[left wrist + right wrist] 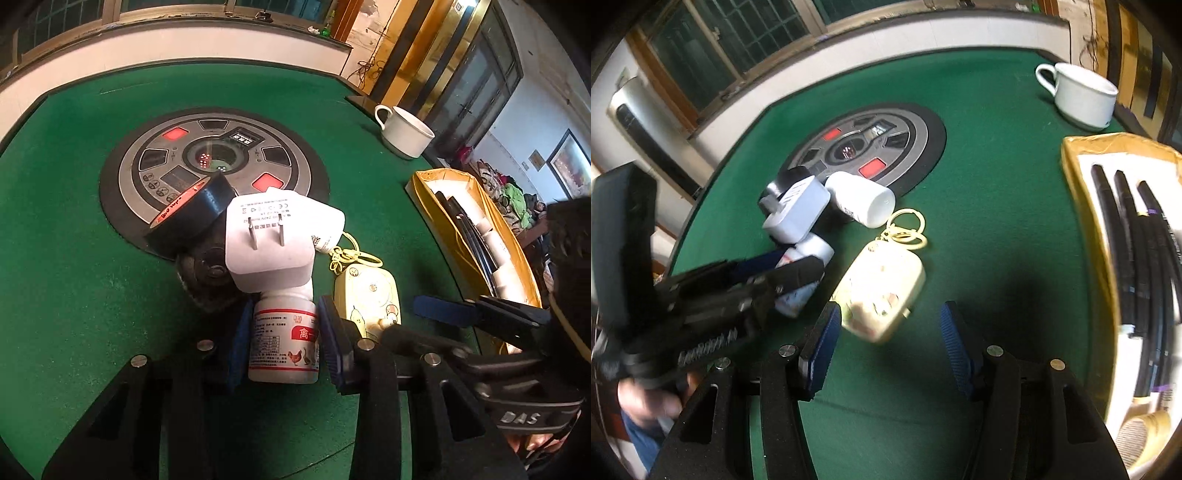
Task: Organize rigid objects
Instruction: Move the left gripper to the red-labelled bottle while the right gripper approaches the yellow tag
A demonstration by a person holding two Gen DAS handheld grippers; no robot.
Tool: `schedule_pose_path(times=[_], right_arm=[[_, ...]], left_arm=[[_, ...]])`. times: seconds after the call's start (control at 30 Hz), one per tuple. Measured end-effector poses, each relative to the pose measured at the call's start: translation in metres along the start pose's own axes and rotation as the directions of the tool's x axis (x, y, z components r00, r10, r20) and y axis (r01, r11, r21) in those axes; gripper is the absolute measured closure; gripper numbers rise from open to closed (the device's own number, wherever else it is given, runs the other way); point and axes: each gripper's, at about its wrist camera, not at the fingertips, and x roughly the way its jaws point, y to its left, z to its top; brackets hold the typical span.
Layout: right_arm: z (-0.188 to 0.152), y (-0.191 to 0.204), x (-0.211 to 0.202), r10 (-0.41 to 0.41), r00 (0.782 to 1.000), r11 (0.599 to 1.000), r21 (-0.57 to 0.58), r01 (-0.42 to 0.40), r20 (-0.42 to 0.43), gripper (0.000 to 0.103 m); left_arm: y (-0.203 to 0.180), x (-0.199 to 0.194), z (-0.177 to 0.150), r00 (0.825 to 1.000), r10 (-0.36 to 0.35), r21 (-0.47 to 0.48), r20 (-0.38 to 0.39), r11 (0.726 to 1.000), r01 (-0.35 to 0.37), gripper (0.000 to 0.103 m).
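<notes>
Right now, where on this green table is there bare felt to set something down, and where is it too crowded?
Bare felt lies between the round centre panel and the white cup, and between the yellow keychain gadget and the yellow box. It is crowded at the panel's near edge: tape roll, white charger and white bottle touch.

The left wrist view looks steeply down along its fingers (pixel 332 332) at the green counter (pixel 74 277), very near a white bottle (pixel 284 339); the right wrist view looks down likewise from further toward four o'clock; both share the round centre panel (pixel 214 155), white cup (pixel 1082 96) and yellow box (pixel 1082 155).
</notes>
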Motion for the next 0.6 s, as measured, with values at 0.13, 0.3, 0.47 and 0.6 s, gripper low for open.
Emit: schedule_pose_path(times=[0.13, 0.3, 0.47, 0.6], right_arm=[[0.014, 0.002, 0.012, -0.042, 0.999, 0.998, 0.045, 0.042, -0.002, 0.053], [0.025, 0.003, 0.022, -0.082, 0.997, 0.995, 0.058, 0.083, -0.011, 0.052], [0.025, 0.009, 0.026, -0.087, 0.996, 0.995, 0.045, 0.087, -0.005, 0.052], [0.018, 0.010, 0.023, -0.101, 0.995, 0.994, -0.038, 0.102, 0.023, 0.046]], left_arm=[[0.006, 0.001, 0.002, 1.000, -0.002, -0.034, -0.002, 0.999, 0.002, 0.069], [0.012, 0.001, 0.002, 1.000, -0.017, -0.059, -0.010, 0.998, 0.016, 0.069], [0.017, -0.001, 0.002, 1.000, -0.017, -0.063, -0.013, 0.998, 0.016, 0.069], [0.015, 0.003, 0.002, 1.000, -0.002, -0.050, -0.024, 0.999, 0.001, 0.068]])
